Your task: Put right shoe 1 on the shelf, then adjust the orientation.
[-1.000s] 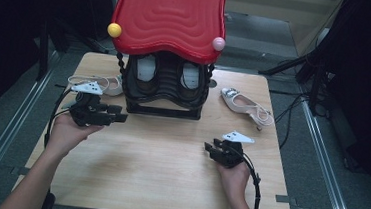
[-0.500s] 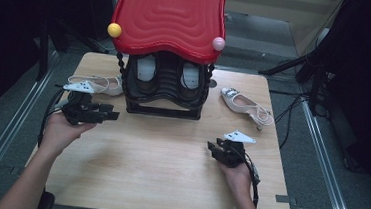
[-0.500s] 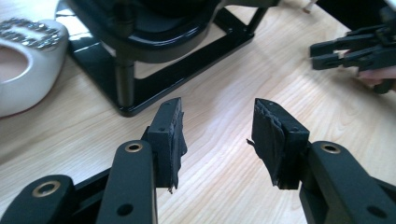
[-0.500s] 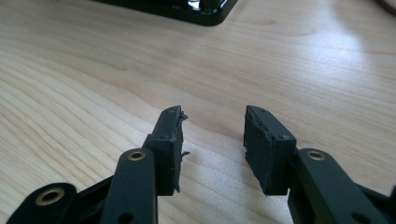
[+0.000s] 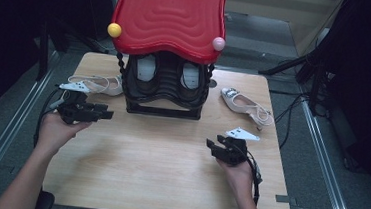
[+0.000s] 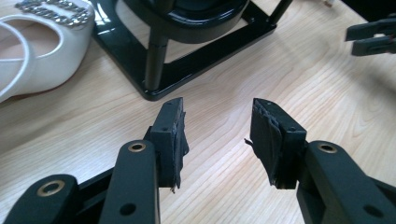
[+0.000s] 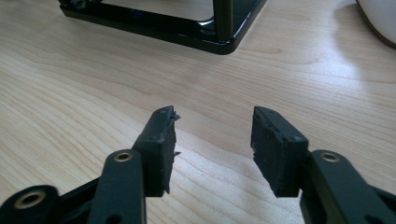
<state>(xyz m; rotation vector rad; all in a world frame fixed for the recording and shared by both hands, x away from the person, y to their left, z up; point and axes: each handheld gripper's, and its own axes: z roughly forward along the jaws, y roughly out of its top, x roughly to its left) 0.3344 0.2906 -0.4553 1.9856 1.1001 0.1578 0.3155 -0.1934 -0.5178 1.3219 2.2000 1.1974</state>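
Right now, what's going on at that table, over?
Left gripper and right gripper open, empty. White shoe beside left gripper, untouched. Black rack between the shoes, nothing blocking.

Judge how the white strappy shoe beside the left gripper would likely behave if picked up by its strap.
The white shoe probably dangles and swings, since its thin straps look floppy. It seems light, being slim and open. The glossy toe with its jewelled trim could slip between hard fingers.
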